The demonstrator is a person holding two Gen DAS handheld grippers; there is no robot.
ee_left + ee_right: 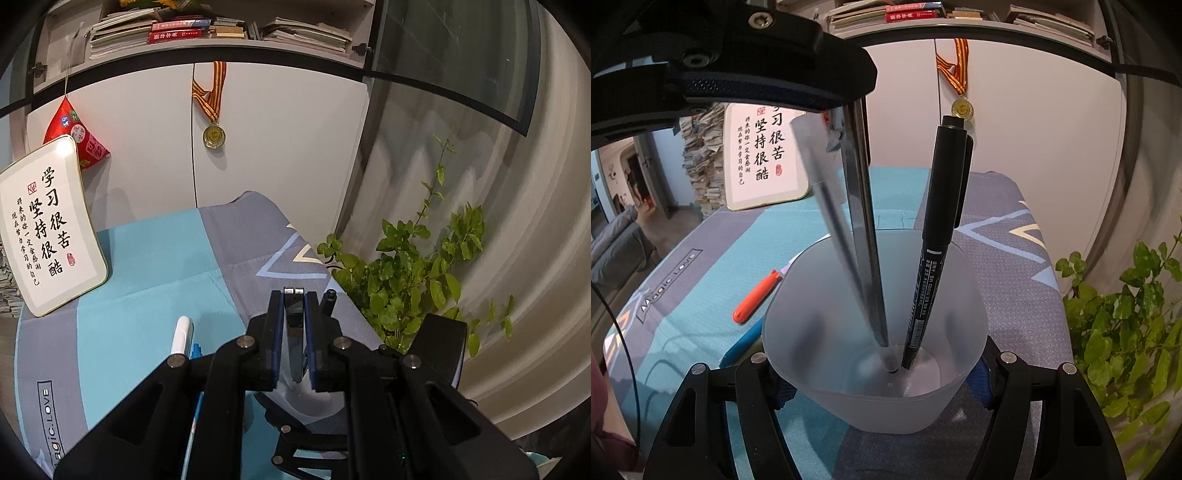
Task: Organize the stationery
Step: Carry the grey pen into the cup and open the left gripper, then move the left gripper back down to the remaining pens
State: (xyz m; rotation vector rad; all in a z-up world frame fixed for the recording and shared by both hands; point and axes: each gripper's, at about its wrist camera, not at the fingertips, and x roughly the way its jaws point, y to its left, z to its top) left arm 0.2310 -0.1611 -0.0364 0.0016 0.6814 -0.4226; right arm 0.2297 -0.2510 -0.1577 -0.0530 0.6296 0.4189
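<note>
While the right tool grips the translucent cup, the left tool pinches a metal blade beside the black marker; an orange pen lies nearby.

Both grippers are matte black linkages with silver screws: the left gripper has blue-padded fingers, as does the right gripper.
</note>
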